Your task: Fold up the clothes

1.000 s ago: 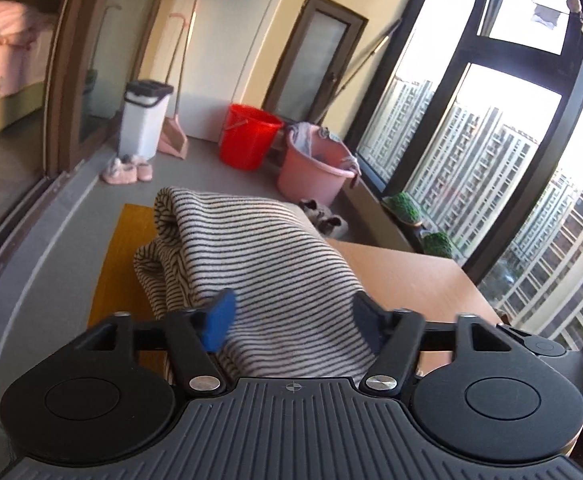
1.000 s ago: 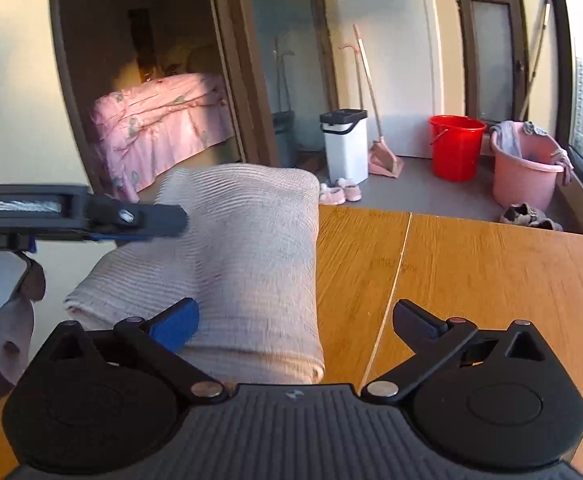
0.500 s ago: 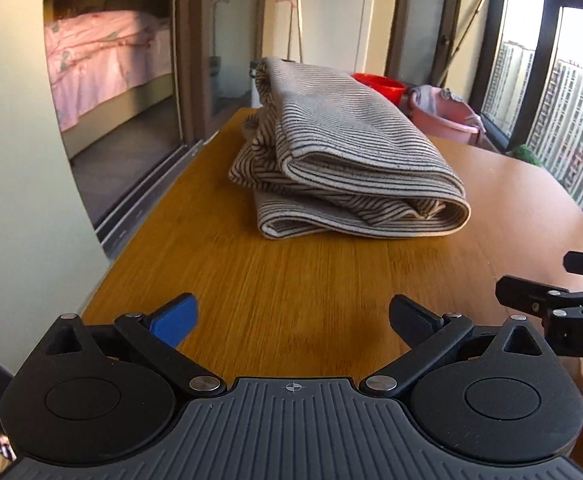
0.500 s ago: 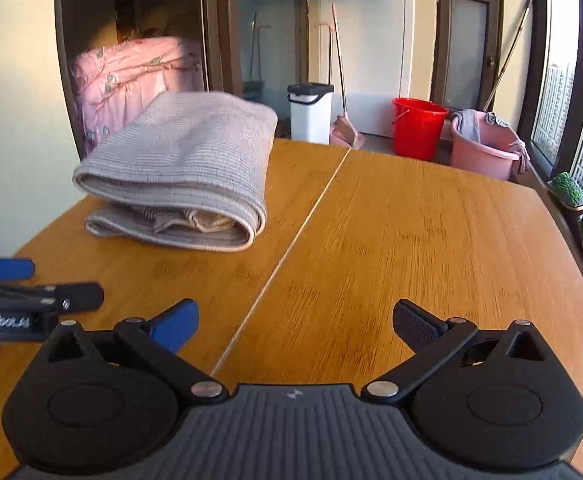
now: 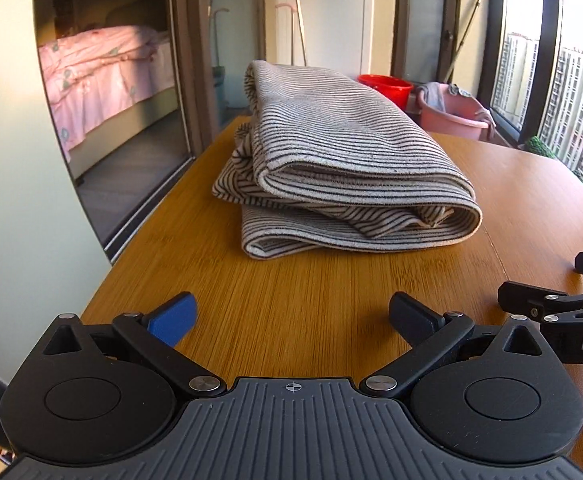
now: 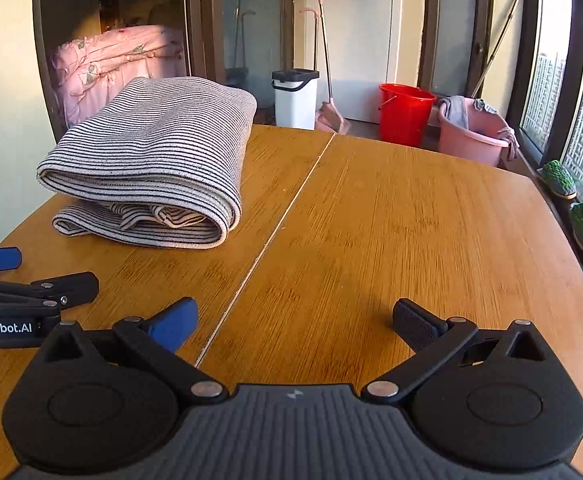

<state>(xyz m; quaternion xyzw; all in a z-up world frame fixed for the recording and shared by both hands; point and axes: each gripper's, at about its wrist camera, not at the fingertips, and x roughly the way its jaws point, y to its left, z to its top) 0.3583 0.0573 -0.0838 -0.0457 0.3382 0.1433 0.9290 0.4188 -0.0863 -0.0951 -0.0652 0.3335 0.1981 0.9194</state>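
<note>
A folded grey garment with thin black stripes (image 5: 347, 160) lies on the wooden table (image 5: 311, 300), near its far left side; it also shows in the right wrist view (image 6: 151, 172). My left gripper (image 5: 291, 314) is open and empty, low over the table, well short of the garment. My right gripper (image 6: 295, 320) is open and empty over the table's middle, to the right of the garment. Each gripper shows at the edge of the other's view.
The table's left edge borders a sliding door to a room with a pink bed (image 5: 103, 72). Behind the table stand a white bin (image 6: 295, 98), a red bucket (image 6: 405, 118) and a pink basin (image 6: 471, 132). Windows run along the right.
Both grippers have let go of the garment and pulled back from it. The garment now lies folded on the table. In the last half second they moved only slightly.
</note>
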